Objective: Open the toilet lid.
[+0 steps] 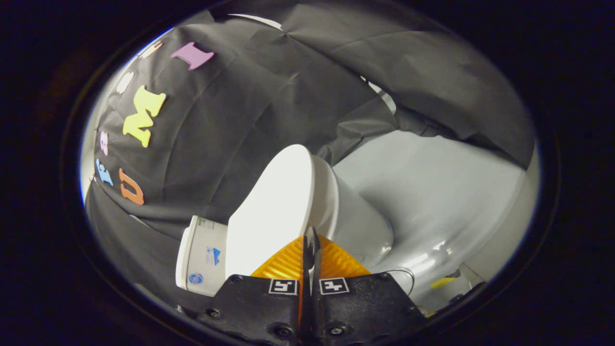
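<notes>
White toilet lid (pixel 269 211) ahead of closed claw (pixel 311 240); tank stickers (pixel 211 254) unreadable.

1. One toilet (pixel 355 216) stands on the pale floor, seen tilted.
2. One toilet lid (pixel 271 211), white, lies just ahead of the fingertips.
3. One cistern (pixel 204 257) sits behind the lid, carrying three small stickers on its face.
4. One gripper (pixel 311 236), its two fingers pressed together with no gap visible; two square markers sit on its body, one per finger.
5. One thin cable loop (pixel 406 276) lies on the floor beside the toilet.
</notes>
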